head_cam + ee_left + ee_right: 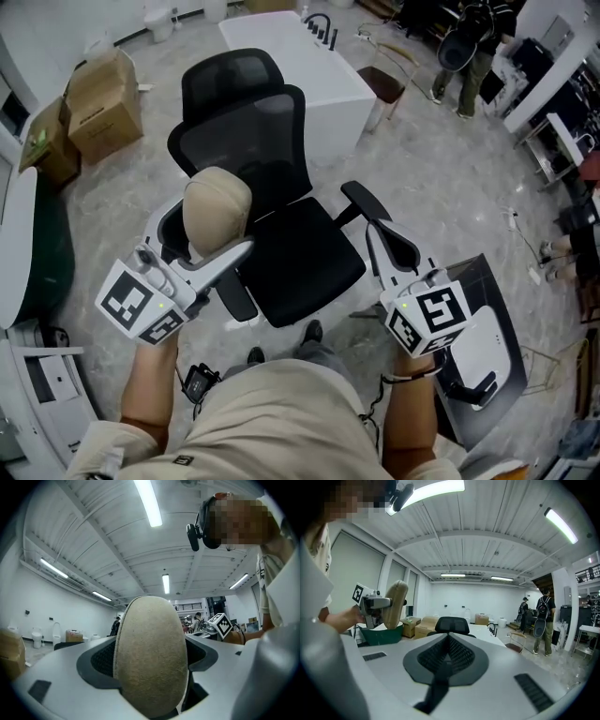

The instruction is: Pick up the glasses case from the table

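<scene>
The glasses case (217,208) is a beige, suede-like oval pouch. My left gripper (202,242) is shut on it and holds it upright in the air at the left of the head view. In the left gripper view the glasses case (150,658) fills the space between the jaws of the left gripper (151,670). My right gripper (377,236) is lifted at the right, jaws shut with nothing between them. The right gripper view shows the right gripper (447,641) with its black pads pressed together, and the left gripper (375,603) with the glasses case (395,604) far left.
A black office chair (267,187) stands directly below both grippers. Behind it is a white table (300,66), with cardboard boxes (103,98) at the left. A dark green container (42,248) sits at the left edge. A person (469,56) stands far back right.
</scene>
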Tool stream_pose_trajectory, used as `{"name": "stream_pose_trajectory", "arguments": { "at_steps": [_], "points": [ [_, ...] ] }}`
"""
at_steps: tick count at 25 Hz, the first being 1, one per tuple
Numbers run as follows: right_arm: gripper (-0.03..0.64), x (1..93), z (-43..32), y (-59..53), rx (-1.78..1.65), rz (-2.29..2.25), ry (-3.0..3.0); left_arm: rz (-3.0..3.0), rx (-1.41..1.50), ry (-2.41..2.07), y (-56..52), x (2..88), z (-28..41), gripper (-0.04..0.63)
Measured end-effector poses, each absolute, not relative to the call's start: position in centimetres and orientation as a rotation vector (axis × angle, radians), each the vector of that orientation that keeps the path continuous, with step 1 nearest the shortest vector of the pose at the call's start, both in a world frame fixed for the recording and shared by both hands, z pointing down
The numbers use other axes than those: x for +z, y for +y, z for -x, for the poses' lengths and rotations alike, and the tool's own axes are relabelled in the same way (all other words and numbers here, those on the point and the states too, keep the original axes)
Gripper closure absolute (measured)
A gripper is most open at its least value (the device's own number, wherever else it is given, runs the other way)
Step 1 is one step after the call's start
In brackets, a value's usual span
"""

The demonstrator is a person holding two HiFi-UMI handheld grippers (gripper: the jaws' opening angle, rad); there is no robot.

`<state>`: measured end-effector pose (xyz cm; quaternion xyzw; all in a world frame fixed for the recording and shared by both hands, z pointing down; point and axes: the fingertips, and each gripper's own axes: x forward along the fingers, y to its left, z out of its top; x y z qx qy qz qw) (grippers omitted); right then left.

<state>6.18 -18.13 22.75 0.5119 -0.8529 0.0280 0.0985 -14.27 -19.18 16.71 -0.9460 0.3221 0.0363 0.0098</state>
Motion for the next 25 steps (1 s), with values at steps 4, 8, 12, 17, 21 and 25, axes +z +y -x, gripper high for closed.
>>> {"name": "stream_pose_trajectory", "arguments": {
  "at_steps": [4,8,12,17,21,25],
  "points": [
    [0.597,22.1,-5.3,-17.3,0.095,-1.489,-2.549,2.938,0.131,1.016,-18.1,16.1,15.2,0.179],
    [0.595,22.1,-4.8,-16.8,0.093,-1.486,-2.552,2.937,0.133,1.018,-17.6,16.3,15.5,0.179],
    [0.597,22.1,-4.7,-16.4,0.097,-1.487,-2.550,2.942,0.130,1.010,-17.2,16.5,15.4,0.179],
    [0.595,22.2,-4.8,-16.0,0.093,-1.487,-2.551,2.946,0.126,1.007,-17.1,16.7,15.3,0.179],
    [0.596,22.1,-4.8,-16.0,0.098,-1.495,-2.541,2.954,0.118,1.007,-17.2,17.0,15.3,0.179],
    [0.596,22.3,-4.6,-16.1,0.099,-1.489,-2.541,2.960,0.114,1.010,-17.3,17.3,15.5,0.179]
  ]
}}
